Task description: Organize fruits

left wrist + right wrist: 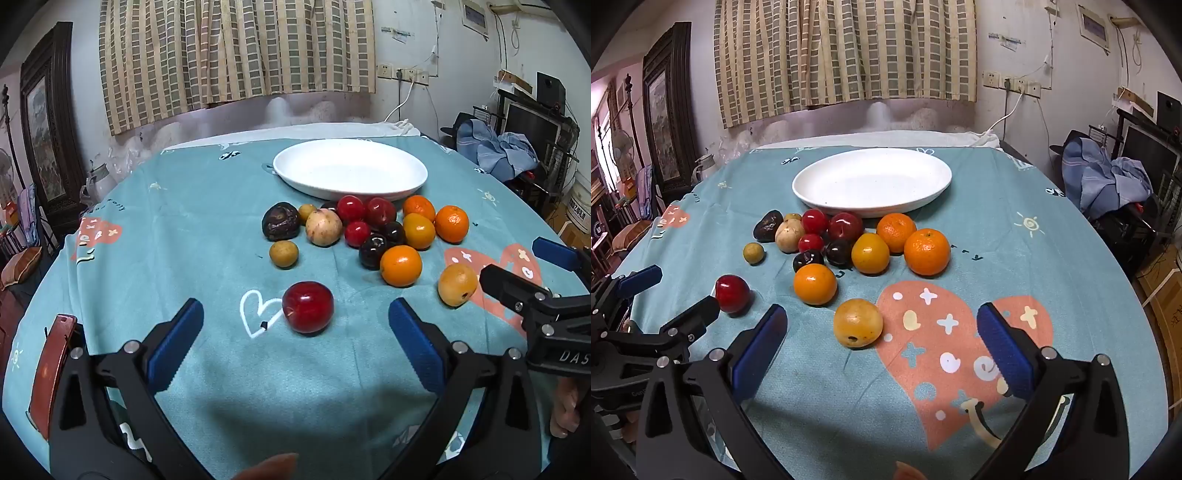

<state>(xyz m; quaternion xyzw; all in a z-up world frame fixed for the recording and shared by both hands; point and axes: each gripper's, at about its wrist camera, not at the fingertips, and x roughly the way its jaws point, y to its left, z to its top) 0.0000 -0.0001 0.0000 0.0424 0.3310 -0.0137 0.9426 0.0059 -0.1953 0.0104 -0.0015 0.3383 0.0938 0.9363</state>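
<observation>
A white oval plate (413, 164) (812, 177) sits empty at the far side of the teal tablecloth. In front of it lies a cluster of red, dark, tan and orange fruits (369, 229) (849, 243). A red fruit (308, 306) (732, 293) lies alone just ahead of my open left gripper (295, 325), between its blue pads. A yellow-orange fruit (857, 323) (457, 284) lies just ahead of my open right gripper (881, 328). Each gripper shows in the other's view: the right one (517, 273) at right, the left one (676, 291) at left.
The round table's edge curves close on both sides. A wooden chair back (51, 373) stands at the left edge. Curtains and a wall are behind the table; cluttered shelves and blue cloth (1108, 177) stand at right.
</observation>
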